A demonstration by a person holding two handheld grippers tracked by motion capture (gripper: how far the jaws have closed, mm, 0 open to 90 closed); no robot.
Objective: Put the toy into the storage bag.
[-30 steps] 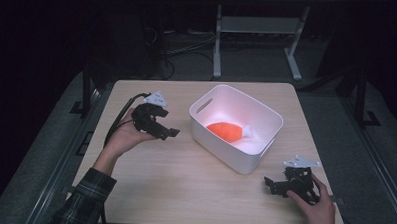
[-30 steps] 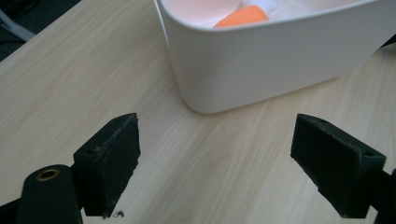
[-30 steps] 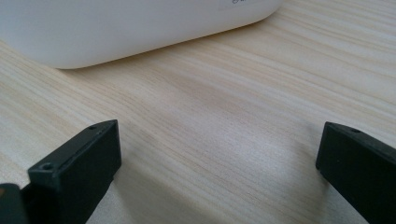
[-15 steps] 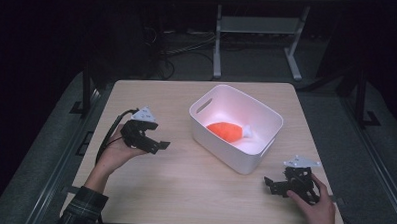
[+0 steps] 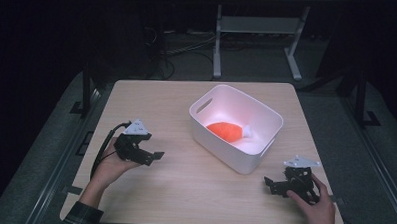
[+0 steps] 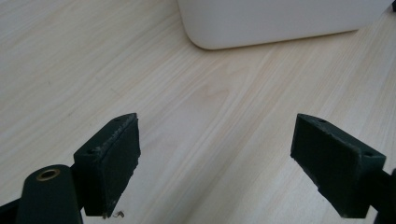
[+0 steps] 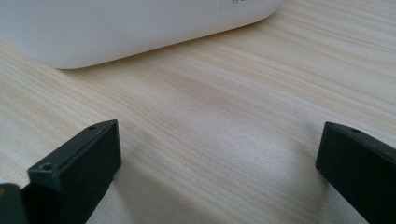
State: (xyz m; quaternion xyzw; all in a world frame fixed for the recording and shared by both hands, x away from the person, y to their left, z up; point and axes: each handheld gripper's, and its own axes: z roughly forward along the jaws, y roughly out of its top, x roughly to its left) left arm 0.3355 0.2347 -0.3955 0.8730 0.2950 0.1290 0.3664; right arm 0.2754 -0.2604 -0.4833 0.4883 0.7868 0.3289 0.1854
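Fingers (image 6: 112,158) stand apart on both the left gripper (image 5: 152,156) and right gripper (image 5: 274,185), holding nothing; orange toy (image 5: 227,131) already lies in the white bin (image 5: 245,161), so little seems left.

Both grippers are black. The left gripper (image 5: 154,155), at the frame's lower left, carries a grey three-cornered plate (image 5: 136,126) on top and trails a black cable (image 5: 101,149). The right gripper (image 5: 271,185), lower right, bears a like plate (image 5: 300,161). Their jaws are blocky, dark pads with small screw holes. A dark plaid sleeve (image 5: 80,219) shows at the bottom left.
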